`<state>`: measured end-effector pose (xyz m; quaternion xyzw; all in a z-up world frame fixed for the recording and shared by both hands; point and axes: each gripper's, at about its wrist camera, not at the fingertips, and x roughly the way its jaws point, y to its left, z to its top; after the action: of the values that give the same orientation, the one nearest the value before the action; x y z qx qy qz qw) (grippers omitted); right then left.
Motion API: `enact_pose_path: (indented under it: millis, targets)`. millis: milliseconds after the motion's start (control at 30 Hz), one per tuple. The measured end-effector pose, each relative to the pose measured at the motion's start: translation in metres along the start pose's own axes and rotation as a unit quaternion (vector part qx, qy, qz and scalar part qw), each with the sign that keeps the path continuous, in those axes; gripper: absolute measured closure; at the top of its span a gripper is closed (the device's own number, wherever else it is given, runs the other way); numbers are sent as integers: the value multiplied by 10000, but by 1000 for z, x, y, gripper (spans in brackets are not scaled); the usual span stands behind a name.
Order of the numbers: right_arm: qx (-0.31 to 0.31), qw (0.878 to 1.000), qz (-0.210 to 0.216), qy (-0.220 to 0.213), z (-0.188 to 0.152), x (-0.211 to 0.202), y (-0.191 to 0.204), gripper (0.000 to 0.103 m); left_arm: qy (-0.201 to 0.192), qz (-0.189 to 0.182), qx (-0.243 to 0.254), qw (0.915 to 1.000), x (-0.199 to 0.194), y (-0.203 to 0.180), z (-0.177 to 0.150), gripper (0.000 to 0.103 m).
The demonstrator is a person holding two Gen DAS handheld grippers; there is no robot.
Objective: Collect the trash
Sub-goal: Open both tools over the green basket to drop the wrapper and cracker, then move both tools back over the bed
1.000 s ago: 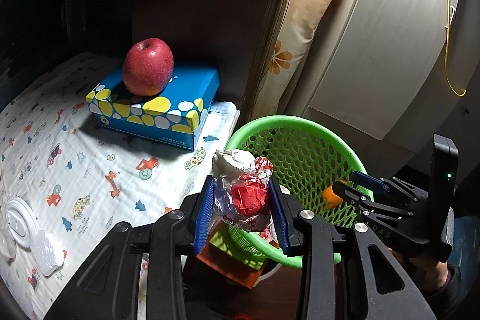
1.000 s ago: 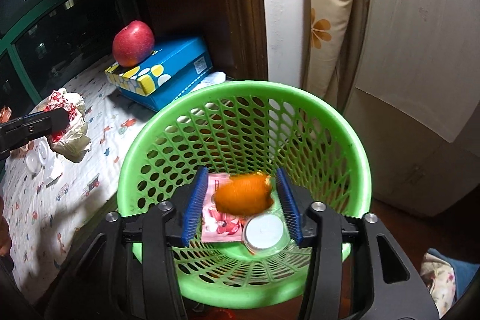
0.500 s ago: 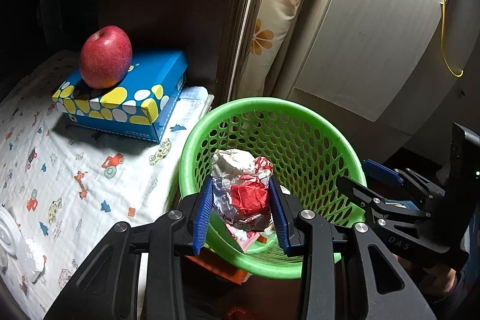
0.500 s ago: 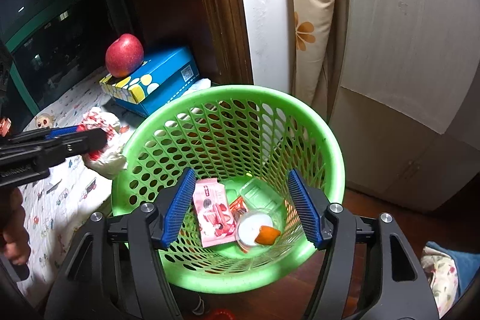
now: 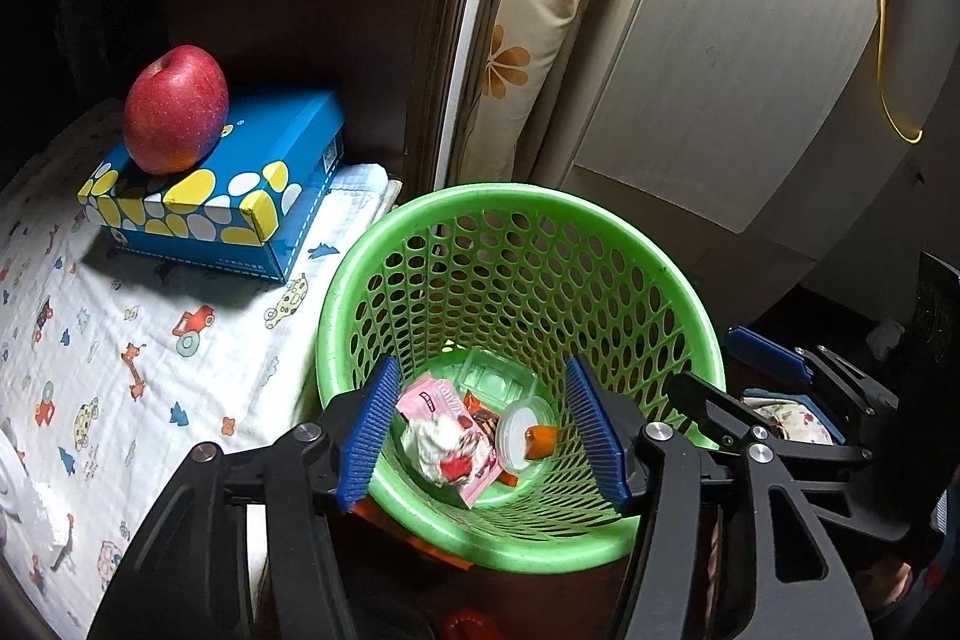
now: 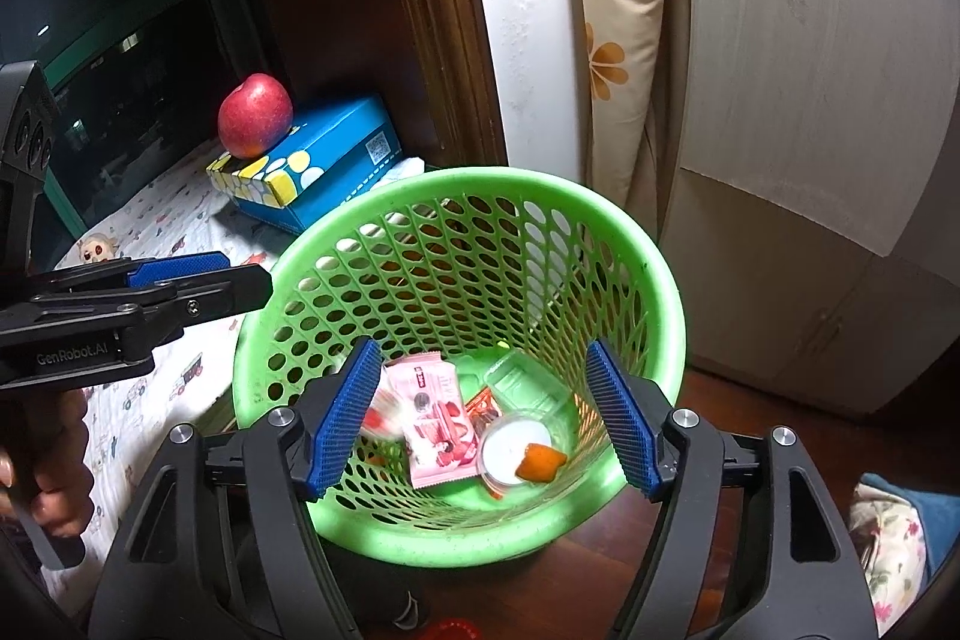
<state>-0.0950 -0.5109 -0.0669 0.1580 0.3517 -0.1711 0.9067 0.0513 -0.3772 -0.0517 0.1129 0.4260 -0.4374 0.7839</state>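
Observation:
A green mesh basket [image 5: 360,280] stands on the floor beside the bed; it also shows in the right wrist view [image 6: 666,280]. Inside lie a crumpled white-and-red wrapper [image 5: 441,445], a pink snack packet [image 6: 435,415], a clear plastic tray [image 5: 489,376], a round white lid [image 6: 507,451] and an orange peel piece [image 6: 540,460]. In the right wrist view the wrapper is a blur [image 6: 381,412]. My left gripper [image 5: 483,436] is open and empty above the basket. My right gripper [image 6: 486,415] is open and empty above it too.
A red apple [image 5: 176,109] sits on a blue spotted tissue box [image 5: 240,196] on the printed bed sheet [image 5: 90,340]. White crumpled bits [image 5: 42,514] lie at the sheet's left edge. A floral pillow [image 5: 540,10] and a pale cabinet [image 5: 750,40] stand behind the basket.
My left gripper moved over the basket, opened and let the crumpled wrapper fall in. My right gripper opened earlier, dropping the orange peel, and pulled back a little.

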Motion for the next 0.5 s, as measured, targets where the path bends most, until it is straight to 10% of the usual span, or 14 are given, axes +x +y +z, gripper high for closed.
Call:
enact_pose_path:
  millis: [500]
  targets:
    - [-233,9992,326,-2,-3,-3,38,24,-249,520,-370,9976,-36,44,-16,15]
